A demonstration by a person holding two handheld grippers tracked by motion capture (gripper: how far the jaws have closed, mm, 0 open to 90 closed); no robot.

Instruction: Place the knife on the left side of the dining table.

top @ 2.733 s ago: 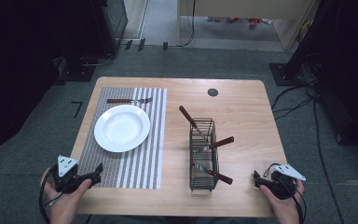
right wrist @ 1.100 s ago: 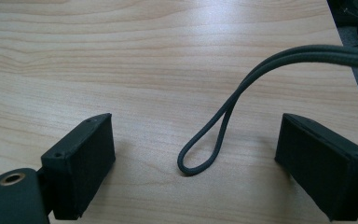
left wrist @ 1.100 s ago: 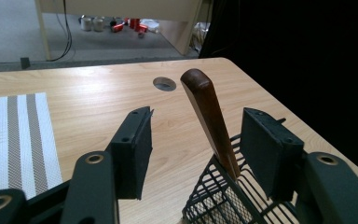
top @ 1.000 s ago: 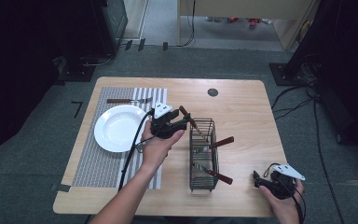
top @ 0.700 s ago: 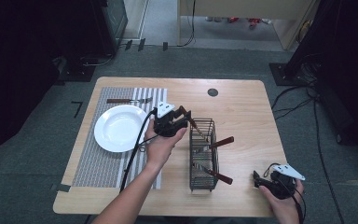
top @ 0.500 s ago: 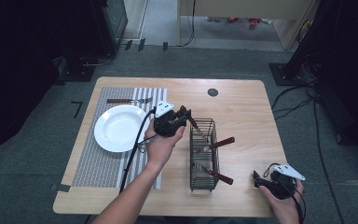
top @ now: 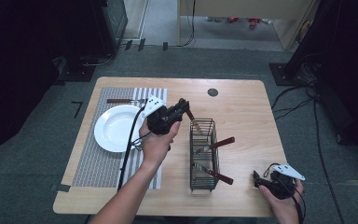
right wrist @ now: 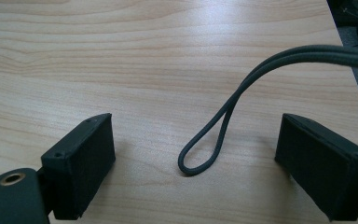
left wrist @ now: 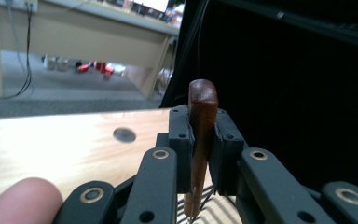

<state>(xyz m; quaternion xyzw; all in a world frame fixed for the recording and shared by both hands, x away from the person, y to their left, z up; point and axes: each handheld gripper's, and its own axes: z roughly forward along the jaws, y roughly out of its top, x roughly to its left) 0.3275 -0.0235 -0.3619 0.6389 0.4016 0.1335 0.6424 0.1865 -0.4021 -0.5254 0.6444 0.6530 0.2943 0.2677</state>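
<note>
- Wooden-handled utensil (left wrist: 201, 140) clamped in left claw (top: 182, 106), at wire basket's (top: 203, 156) far-left rim, not yet lifted out.
- Right claw (right wrist: 196, 163) spread apart, idle on surface (top: 242, 107) near-right.
- Two utensils left in basket.

A light wooden table (top: 242, 107) fills mid-frame. A striped placemat (top: 98, 163) lies at its left, a wire basket (top: 203, 158) stands right of centre, and 1 round dark disc (top: 213, 92) sits near the upper edge.

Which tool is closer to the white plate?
The left tool. It is just right of the plate, gripping a wooden handle. The right tool sits far off at the table's near right corner.
</note>
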